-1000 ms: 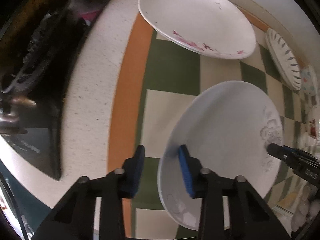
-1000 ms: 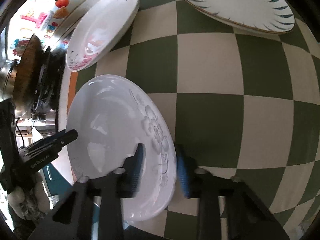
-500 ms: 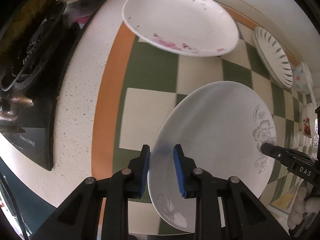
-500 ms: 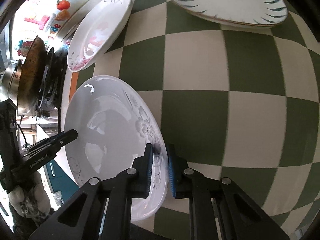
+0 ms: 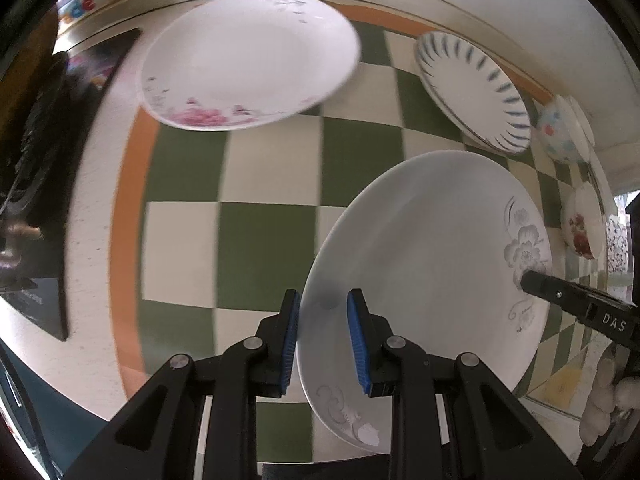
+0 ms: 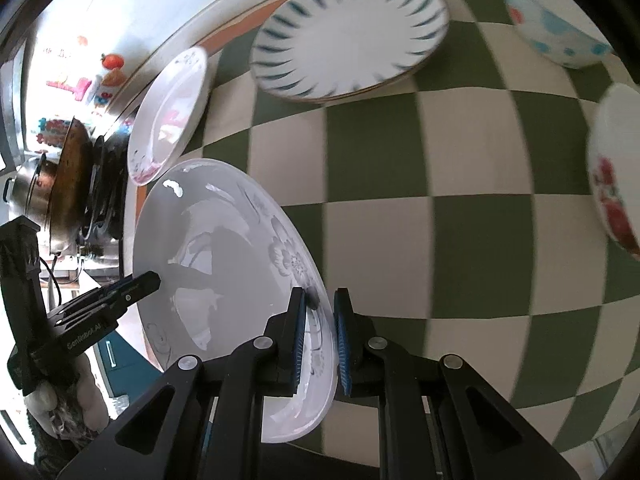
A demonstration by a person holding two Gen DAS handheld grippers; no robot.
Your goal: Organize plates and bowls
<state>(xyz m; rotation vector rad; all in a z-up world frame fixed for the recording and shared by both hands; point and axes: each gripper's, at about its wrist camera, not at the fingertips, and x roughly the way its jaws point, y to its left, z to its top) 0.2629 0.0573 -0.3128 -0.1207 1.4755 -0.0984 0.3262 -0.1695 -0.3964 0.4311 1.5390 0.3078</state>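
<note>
A white plate with a grey flower (image 5: 424,256) is held up over the checkered cloth by both grippers. My left gripper (image 5: 322,338) is shut on its near-left rim. My right gripper (image 6: 320,334) is shut on the opposite rim of the same plate (image 6: 216,256), and its tip shows in the left wrist view (image 5: 576,300). A white plate with pink flowers (image 5: 248,60) lies at the back left. A plate with blue rim strokes (image 5: 472,88) lies at the back right.
A blue-dotted bowl (image 5: 560,136) and a red-flowered bowl (image 5: 584,224) sit at the right; both show in the right wrist view, dotted (image 6: 552,20) and red-flowered (image 6: 616,176). A black stove (image 5: 36,160) with a pan (image 6: 68,184) stands left of the cloth.
Both grippers closed on the grey-flower plate's rim and lifted it; the views have swung up and right, bringing the striped plate and the bowls into sight.
</note>
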